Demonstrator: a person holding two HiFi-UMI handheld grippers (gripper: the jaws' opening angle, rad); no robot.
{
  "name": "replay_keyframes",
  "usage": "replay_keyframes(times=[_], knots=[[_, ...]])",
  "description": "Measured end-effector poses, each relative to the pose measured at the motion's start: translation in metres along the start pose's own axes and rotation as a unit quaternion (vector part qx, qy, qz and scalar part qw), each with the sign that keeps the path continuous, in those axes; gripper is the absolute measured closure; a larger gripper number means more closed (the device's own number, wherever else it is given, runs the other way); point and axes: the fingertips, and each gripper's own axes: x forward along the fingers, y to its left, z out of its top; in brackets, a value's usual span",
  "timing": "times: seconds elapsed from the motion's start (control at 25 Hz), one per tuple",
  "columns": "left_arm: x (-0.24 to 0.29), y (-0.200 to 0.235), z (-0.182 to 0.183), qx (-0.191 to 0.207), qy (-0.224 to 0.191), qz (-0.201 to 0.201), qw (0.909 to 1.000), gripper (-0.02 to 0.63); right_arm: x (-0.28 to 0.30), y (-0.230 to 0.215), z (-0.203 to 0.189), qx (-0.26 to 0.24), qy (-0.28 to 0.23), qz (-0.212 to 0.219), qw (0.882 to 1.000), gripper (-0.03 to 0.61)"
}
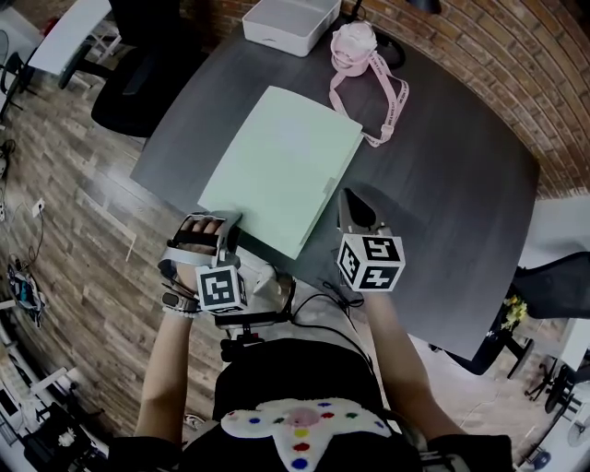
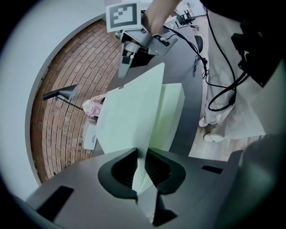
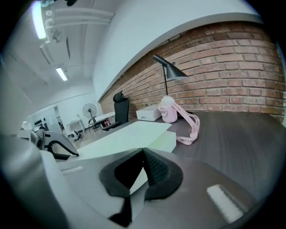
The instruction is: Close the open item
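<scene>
A flat pale green box (image 1: 277,166) lies on the dark grey table (image 1: 442,184). Its thin lid (image 2: 129,116) stands a little off the box body (image 2: 173,107) in the left gripper view. My left gripper (image 1: 214,224) is at the box's near left edge, and its jaws (image 2: 139,166) are shut on the lid's edge. My right gripper (image 1: 350,201) hovers at the box's near right corner. Its jaws (image 3: 143,153) are shut with nothing between them. It also shows past the lid in the left gripper view, as the right gripper (image 2: 125,62).
A pink bottle with a strap (image 1: 358,48) and a white tray (image 1: 290,23) stand at the table's far side. A black desk lamp (image 3: 167,69) stands by the brick wall. A black office chair (image 1: 147,88) is off the table's left. Cables (image 1: 323,309) hang near my body.
</scene>
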Motion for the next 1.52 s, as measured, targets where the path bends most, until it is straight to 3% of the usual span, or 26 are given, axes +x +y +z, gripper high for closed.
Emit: replay_keyframes(times=[0.2,0.4,0.6,0.84,1.0,1.28,1.4,1.52], knots=[[0.003,-0.005,0.003,0.032,0.008,-0.018,0.9993,0.568,0.017,0.017,0.004,-0.049,0.013,0.026,0.998,0.569],[0.003,-0.012,0.007,0.039,0.004,-0.045,0.9982,0.566,0.033,0.023,-0.009,-0.073,0.041,0.033,0.996,0.569],[0.004,-0.008,0.006,0.042,0.006,-0.024,0.9988,0.563,0.039,0.018,-0.029,-0.057,0.063,0.028,0.996,0.571],[0.003,-0.009,0.003,0.010,0.006,0.001,0.9999,0.565,0.040,0.018,-0.032,-0.062,0.055,0.026,0.996,0.571],[-0.002,-0.003,0.005,-0.048,-0.015,0.035,0.9982,0.535,0.041,0.017,-0.031,-0.042,0.053,0.028,0.997,0.571],[-0.013,-0.011,-0.013,-0.146,-0.029,0.038,0.9882,0.531,0.040,0.017,-0.031,-0.042,0.049,0.024,0.998,0.571],[-0.020,-0.002,-0.029,-0.219,-0.036,0.054,0.9736,0.532,0.040,0.017,-0.031,-0.048,0.050,0.019,0.997,0.571],[-0.030,0.012,-0.043,-0.307,-0.053,0.069,0.9477,0.559,0.040,0.021,-0.031,-0.077,0.054,0.015,0.995,0.571]])
